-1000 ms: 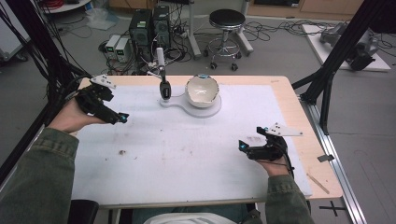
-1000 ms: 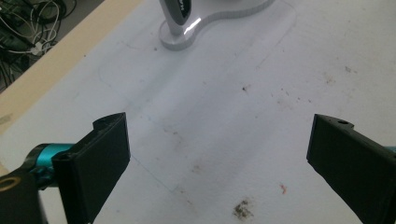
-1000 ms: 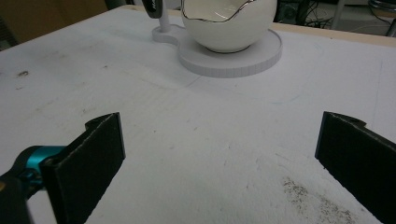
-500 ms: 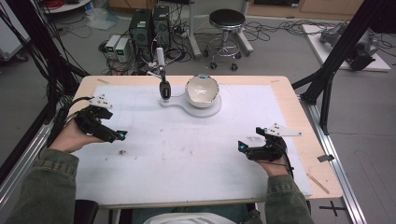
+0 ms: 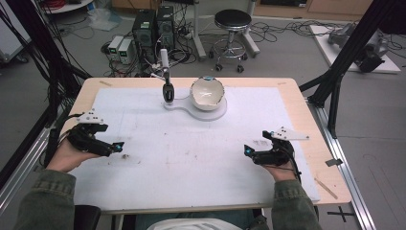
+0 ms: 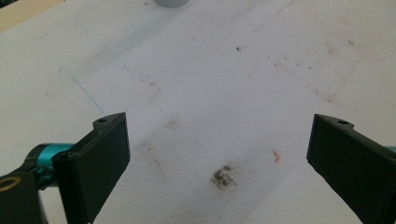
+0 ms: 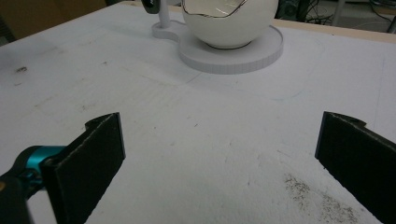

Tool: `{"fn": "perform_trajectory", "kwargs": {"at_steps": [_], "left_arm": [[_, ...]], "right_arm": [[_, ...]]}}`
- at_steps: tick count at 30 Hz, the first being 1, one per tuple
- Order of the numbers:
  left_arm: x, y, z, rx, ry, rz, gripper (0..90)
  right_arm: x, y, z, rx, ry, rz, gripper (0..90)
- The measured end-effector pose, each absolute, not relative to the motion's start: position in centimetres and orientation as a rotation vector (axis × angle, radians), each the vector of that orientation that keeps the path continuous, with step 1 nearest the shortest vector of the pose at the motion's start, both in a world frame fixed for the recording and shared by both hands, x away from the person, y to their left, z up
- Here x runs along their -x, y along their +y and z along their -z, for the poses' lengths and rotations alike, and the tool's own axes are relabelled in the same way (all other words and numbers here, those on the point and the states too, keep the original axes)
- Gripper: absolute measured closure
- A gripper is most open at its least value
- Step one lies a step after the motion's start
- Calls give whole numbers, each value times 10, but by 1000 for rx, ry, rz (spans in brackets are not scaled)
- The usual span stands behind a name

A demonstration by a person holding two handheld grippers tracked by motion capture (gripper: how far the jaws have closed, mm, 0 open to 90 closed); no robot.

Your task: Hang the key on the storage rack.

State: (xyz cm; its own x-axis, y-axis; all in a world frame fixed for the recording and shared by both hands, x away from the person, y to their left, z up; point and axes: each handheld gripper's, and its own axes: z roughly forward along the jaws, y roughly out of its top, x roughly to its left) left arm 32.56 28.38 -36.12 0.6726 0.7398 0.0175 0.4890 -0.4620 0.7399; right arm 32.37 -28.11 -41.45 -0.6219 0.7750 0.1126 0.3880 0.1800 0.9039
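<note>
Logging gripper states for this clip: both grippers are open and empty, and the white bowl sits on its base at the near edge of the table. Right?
Not quite. The high view shows the white bowl on its base at the far edge; both grippers, left and right, are open and empty.

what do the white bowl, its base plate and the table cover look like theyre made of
The white bowl looks like glossy ceramic or hard plastic: smooth, shiny, with a jagged rim. The base plate under it looks like matte plastic, possibly printed, judging by its fine ridged edge. The table cover looks like matte white paper or thin sheet, stained and marked, laid over a light wooden table.
</note>
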Motion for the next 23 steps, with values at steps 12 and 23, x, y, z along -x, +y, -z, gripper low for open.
{"fn": "perform_trajectory", "kwargs": {"at_steps": [12, 23], "left_arm": [[-297, 301, 406, -2105, 942, -474, 65], [-296, 291, 420, -2128, 977, -483, 65]], "right_arm": [[-324, -280, 415, -1092, 2102, -1415, 5], [-323, -278, 416, -1085, 2123, -1399, 5]]}}
